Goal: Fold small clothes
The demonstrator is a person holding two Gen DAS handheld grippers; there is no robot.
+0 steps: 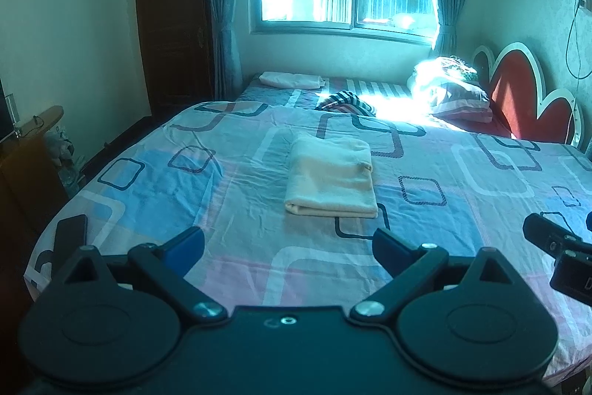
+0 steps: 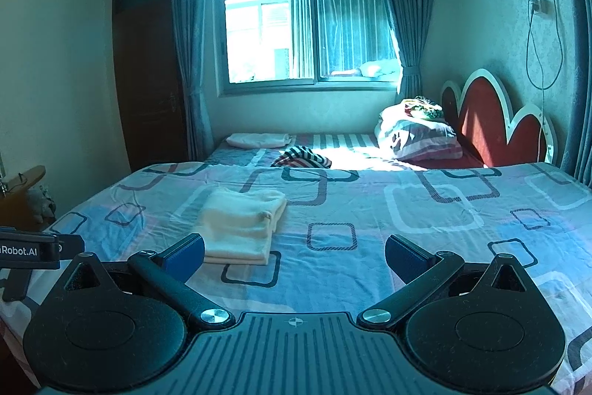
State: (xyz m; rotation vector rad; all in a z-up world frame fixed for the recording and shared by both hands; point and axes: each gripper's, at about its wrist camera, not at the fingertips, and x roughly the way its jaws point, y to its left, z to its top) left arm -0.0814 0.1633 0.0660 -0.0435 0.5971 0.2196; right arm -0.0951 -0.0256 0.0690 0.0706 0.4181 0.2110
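A cream-coloured folded garment (image 1: 330,177) lies flat on the bed (image 1: 185,173), in a neat rectangle with its folded edge toward the cameras, resting on the blue, pink and white sheet printed with rounded squares. Both sets of tongs hover above the near part of the bed, apart from the cloth. The left tongs (image 1: 288,247) are spread wide and hold nothing; the garment sits straight ahead between their blue pads. The right tongs (image 2: 295,256) are likewise released and empty, with the garment ahead and to their left, near the left pad. Farther back, a striped cloth (image 2: 303,157) lies crumpled by a sunlit patch, a pale folded piece (image 2: 257,139) rests below the window (image 2: 303,17), and a pillow (image 2: 418,136) leans by the red headboard (image 2: 488,121)
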